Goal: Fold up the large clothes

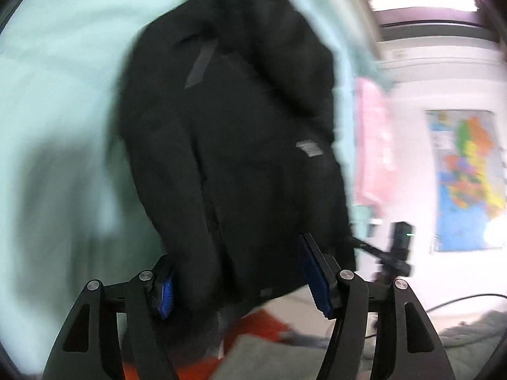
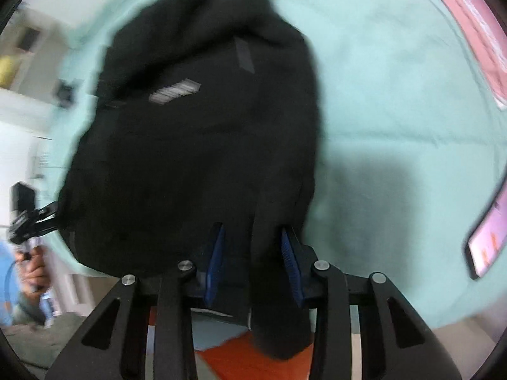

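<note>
A large black jacket (image 1: 228, 133) lies on a pale mint bed sheet (image 1: 63, 95), its hood end far from me. Its near hem hangs over the bed edge. My left gripper (image 1: 237, 281) stands open, blue pads wide apart, with the jacket's hem and a sleeve between the fingers. In the right wrist view the same jacket (image 2: 196, 133) fills the middle. My right gripper (image 2: 253, 262) has its blue pads apart around a hanging fold of the hem; the fold fills the gap, but a firm hold is unclear. Both views are motion-blurred.
A phone (image 2: 488, 240) with a lit screen lies on the sheet (image 2: 396, 126) at the right. A pink cover (image 2: 475, 31) lies at the far right. An orange and grey floor mat (image 1: 263, 332) lies below. A colourful wall map (image 1: 469, 177) hangs on the right.
</note>
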### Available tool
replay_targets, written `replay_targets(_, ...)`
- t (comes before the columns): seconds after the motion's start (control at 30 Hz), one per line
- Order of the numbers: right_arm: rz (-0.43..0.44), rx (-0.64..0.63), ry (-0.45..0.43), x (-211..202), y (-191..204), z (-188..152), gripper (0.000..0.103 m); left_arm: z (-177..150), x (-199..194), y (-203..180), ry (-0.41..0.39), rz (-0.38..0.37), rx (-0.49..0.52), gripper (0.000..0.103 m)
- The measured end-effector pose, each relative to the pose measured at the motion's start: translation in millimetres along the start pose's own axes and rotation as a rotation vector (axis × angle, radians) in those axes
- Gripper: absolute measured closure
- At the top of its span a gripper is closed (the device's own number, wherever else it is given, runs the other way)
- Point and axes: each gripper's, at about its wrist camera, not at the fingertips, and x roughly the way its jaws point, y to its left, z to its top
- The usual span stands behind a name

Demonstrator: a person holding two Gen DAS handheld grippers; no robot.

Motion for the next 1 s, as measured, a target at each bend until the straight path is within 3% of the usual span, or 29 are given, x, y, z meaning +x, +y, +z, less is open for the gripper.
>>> replay_targets(0.07,0.029,0.011,0.001,2.8,2.5,0.7,0.063,4.0,7.9,-6.5,0.009,0.032,0.010,0.037)
replay_targets(0.27,-0.034,0.097,0.111,36.0,-23.2,-21.1,0.060,-22.2,39.6,26.5,0.112,0.217,-0.061,0.037)
replay_targets(0.4,-0.018,0.161,0.219,47.5,-41.1,-49.4,0.060,-44.2,40.9,41.5,0.148,0.267,-0.099,0.039)
replay_targets(0.47,0.012,0.182,0.214,52.5,-40.5,-50.5,0.061,-46.6,42.3,42.6,0.147,0.293,-0.111,0.065)
replay_targets(0.5,0.024,0.180,0.183,46.2,-37.0,-46.5,0.065,-43.6,42.0,42.0,0.141,0.279,-0.113,0.082)
replay_targets(0.53,0.028,0.180,0.149,38.3,-34.6,-41.3,0.076,-41.6,37.3,40.1,0.128,0.265,-0.118,0.091)
replay_targets(0.63,0.012,0.182,0.054,17.1,-19.7,-12.4,0.085,-26.2,21.7,26.2,0.070,0.257,-0.077,0.093)
replay_targets(0.7,0.015,0.150,0.014,0.6,-9.1,9.7,0.085,-8.5,0.8,12.4,0.006,0.204,-0.064,0.093)
replay_targets(0.83,0.050,0.095,0.009,-10.4,9.4,38.9,0.085,30.8,-28.9,-17.6,-0.093,0.132,-0.027,0.092)
replay_targets(1.0,0.159,0.167,-0.022,-27.0,8.5,65.9,0.085,57.2,-36.1,-49.6,-0.139,0.087,0.015,0.092)
